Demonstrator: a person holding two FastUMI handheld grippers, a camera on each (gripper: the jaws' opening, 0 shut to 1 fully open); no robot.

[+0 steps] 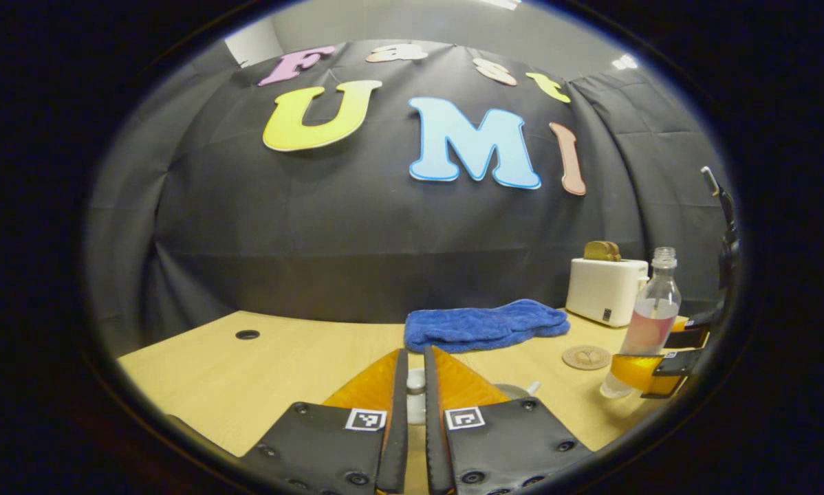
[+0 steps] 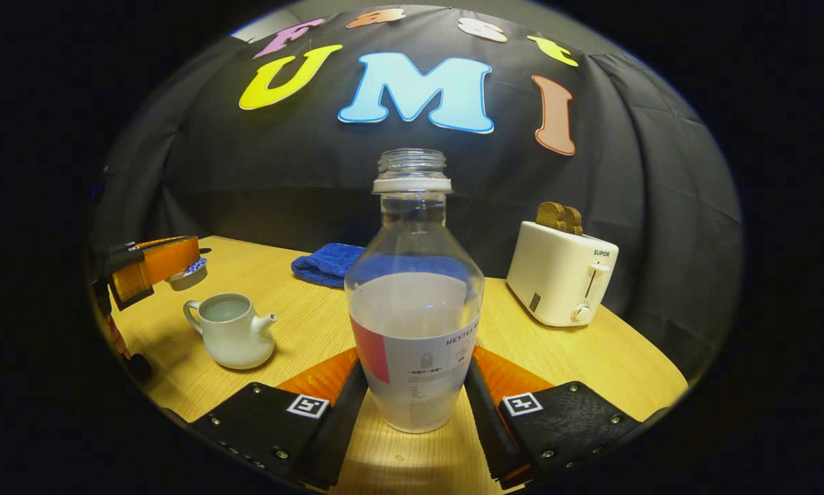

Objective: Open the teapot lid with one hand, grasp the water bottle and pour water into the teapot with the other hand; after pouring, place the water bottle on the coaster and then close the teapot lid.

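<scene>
The right gripper point(image 2: 415, 402) holds the water bottle point(image 2: 413, 302) upright by its lower body, one finger on each side, the base looking just clear of the wooden surface point(image 2: 302, 323). The cap is off and the bottle is about half full. The left gripper point(image 1: 415, 395) is nearly closed on the knob of the teapot lid point(image 1: 416, 389); in the right gripper view the lid hangs in that gripper, clear of the pot, at far left.

The teapot point(image 2: 232, 330) stands open with water in it, so pouring looks done, and the step in hand is setting the bottle on the coaster point(image 1: 586, 357). The coaster lies near the blue towel point(image 1: 484, 323) and in front of the toaster point(image 2: 563, 275).

To do it well:
- Keep the bottle vertical while carrying it, since the mouth is open.
- Centre the base over the coaster before lowering.
- Open the fingers only once the base sits flat.
- Keep the lid well aside meanwhile.
</scene>
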